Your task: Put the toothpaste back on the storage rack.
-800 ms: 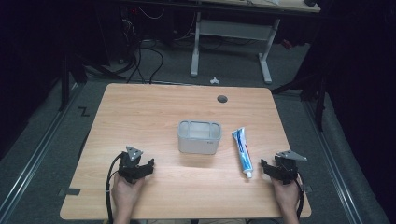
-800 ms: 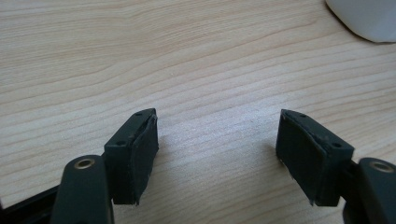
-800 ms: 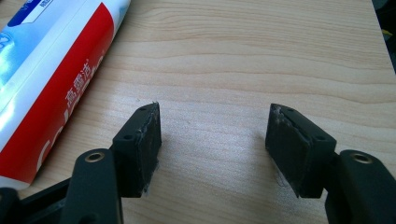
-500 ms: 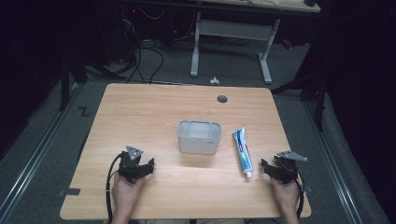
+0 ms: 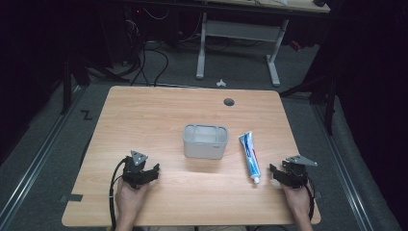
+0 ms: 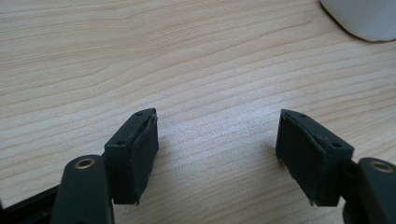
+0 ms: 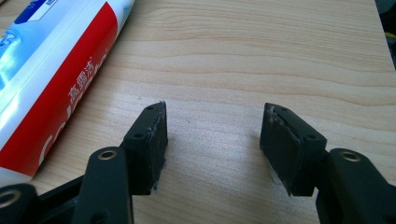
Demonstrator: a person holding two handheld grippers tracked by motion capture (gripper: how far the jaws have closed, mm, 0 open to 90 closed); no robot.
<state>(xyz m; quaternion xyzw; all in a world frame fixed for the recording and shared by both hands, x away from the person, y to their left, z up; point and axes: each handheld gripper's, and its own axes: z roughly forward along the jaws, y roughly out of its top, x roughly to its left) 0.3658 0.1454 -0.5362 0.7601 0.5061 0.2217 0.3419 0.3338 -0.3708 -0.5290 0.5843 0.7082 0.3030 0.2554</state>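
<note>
A white tube of toothpaste [image 5: 249,155] with red and blue print lies on the wooden table [image 5: 159,110], right of a small grey-white open box [image 5: 205,141] at the middle. My right gripper [image 5: 276,173] rests near the front right, just right of the tube's cap end, open with bare wood between its jaws. In the right gripper view the tube [image 7: 51,79] lies to the left of the open gripper [image 7: 212,126]. My left gripper [image 5: 146,172] sits at the front left, open and empty [image 6: 217,135]. A corner of the box [image 6: 364,18] shows at the top right of the left gripper view.
A round cable hole [image 5: 229,102] sits near the table's far edge. Beyond the table stand a white desk frame [image 5: 238,33] and cables on a dark floor. Bare wood lies between the two grippers along the front.
</note>
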